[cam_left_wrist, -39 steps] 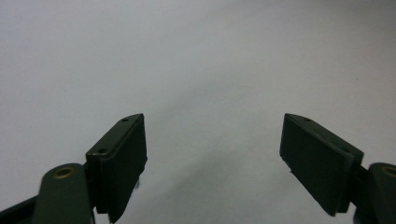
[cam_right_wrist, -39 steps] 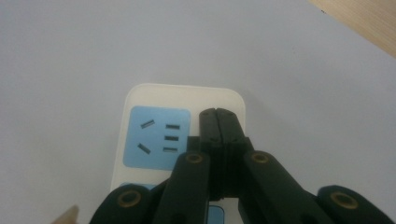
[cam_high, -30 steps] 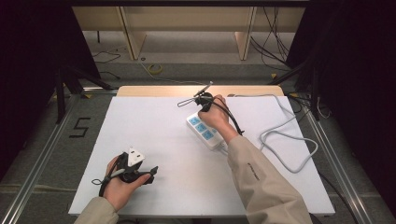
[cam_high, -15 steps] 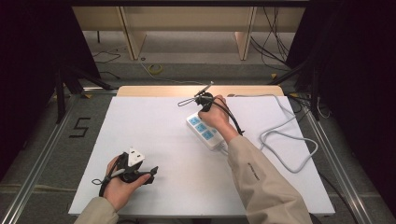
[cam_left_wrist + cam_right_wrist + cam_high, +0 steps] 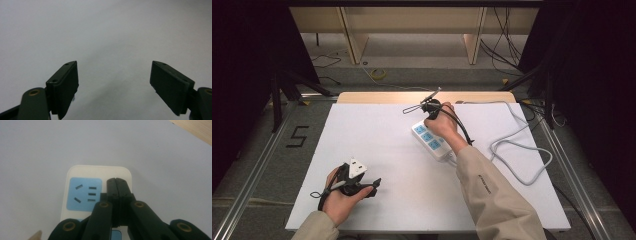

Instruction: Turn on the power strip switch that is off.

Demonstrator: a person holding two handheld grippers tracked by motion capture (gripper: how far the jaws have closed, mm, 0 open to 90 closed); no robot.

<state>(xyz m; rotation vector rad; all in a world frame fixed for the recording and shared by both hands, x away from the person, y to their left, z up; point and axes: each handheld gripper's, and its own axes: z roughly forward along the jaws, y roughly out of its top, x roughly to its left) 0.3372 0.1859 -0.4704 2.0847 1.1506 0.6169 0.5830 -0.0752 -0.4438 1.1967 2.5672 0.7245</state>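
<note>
Near edge of desk [image 5: 377,125]: your left tongs [image 5: 113,87] rest idle, jaws spread, nothing between them. Farther out, your right tongs [image 5: 116,182] are pressed together, tips down on the power strip [image 5: 82,173] mid-desk, beside its end socket. Judgement: strip being pressed or steadied; nothing plugged in yet.

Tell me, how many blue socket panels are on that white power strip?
3 blue panels run along the power strip in the high view, with none visibly hidden by the right hand.
</note>
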